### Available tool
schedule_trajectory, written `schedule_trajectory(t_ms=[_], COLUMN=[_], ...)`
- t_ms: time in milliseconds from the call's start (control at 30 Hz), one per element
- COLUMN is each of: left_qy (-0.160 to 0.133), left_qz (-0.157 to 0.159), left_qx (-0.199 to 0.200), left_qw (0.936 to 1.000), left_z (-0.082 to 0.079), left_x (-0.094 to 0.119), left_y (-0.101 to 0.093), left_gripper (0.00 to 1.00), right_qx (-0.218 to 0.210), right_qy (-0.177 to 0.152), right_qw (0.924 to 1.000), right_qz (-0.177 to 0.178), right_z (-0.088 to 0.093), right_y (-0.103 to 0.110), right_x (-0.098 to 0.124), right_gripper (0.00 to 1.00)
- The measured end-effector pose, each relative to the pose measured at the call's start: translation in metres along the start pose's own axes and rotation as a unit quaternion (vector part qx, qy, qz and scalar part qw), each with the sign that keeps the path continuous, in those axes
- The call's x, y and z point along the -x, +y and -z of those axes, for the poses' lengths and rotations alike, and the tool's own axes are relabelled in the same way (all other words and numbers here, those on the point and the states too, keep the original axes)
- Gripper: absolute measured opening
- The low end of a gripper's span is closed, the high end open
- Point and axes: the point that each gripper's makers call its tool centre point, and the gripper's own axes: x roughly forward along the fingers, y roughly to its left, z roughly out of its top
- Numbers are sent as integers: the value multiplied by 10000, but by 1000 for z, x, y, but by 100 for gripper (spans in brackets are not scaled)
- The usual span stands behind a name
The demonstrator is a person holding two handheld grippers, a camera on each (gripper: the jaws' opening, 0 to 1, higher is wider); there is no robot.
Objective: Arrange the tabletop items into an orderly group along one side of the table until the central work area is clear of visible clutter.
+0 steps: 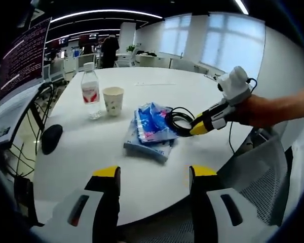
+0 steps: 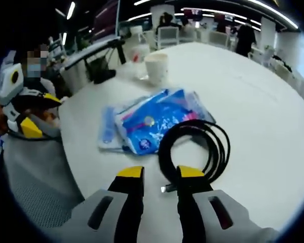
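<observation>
In the left gripper view the left tool (image 1: pixel 154 174) hangs over the near edge of the round white counter (image 1: pixel 157 81), its yellow-tipped jaws wide apart with nothing between them. Across the counter stand a water bottle (image 1: pixel 90 92) and a paper cup (image 1: pixel 113 100), just beside each other, with a dark mouse (image 1: pixel 51 137) nearer the left rim. A blue packet (image 1: pixel 151 130) lies flat in the middle. The right tool (image 1: pixel 197 126), held by a hand (image 1: pixel 253 109), reaches in from the right at a black coiled cable (image 1: pixel 178 120) that rests against the packet's edge. In the right gripper view the right tool (image 2: pixel 161 173) has its jaws somewhat apart; the cable (image 2: pixel 195 149) loop lies beside its right jaw, and whether it is gripped I cannot tell. The packet (image 2: pixel 152 120) lies beyond, the cup (image 2: pixel 157 67) farther off, and the left tool (image 2: pixel 31 127) shows at the left edge.
</observation>
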Motion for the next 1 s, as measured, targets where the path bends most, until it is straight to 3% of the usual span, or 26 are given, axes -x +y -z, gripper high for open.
schedule_trajectory(t_ms=[100, 167, 267, 400, 500, 1000], left_qy=[-97, -385, -402, -392, -415, -335], left_qz=[-2, 29, -20, 20, 24, 139], left_qx=[49, 329, 273, 229, 238, 72], left_qw=[9999, 9987, 9988, 9990, 9989, 9993], left_z=[-3, -11, -11, -10, -10, -8], left_x=[1, 2, 4, 2, 2, -3], left_y=[1, 1, 5, 3, 3, -3], left_gripper=[55, 55, 55, 55, 54, 54], right_qx=[74, 111, 517, 411, 557, 433], right_qy=[78, 185, 518, 495, 696, 619], right_qw=[9999, 9998, 9972, 9977, 9958, 9971], right_qz=[-44, -58, -146, -203, -188, -119], right_z=[-3, -4, 1, -2, 4, 3], right_y=[-1, -3, -1, 1, 2, -8], right_x=[-9, -15, -24, -30, -35, -36], right_gripper=[24, 24, 23, 22, 22, 11])
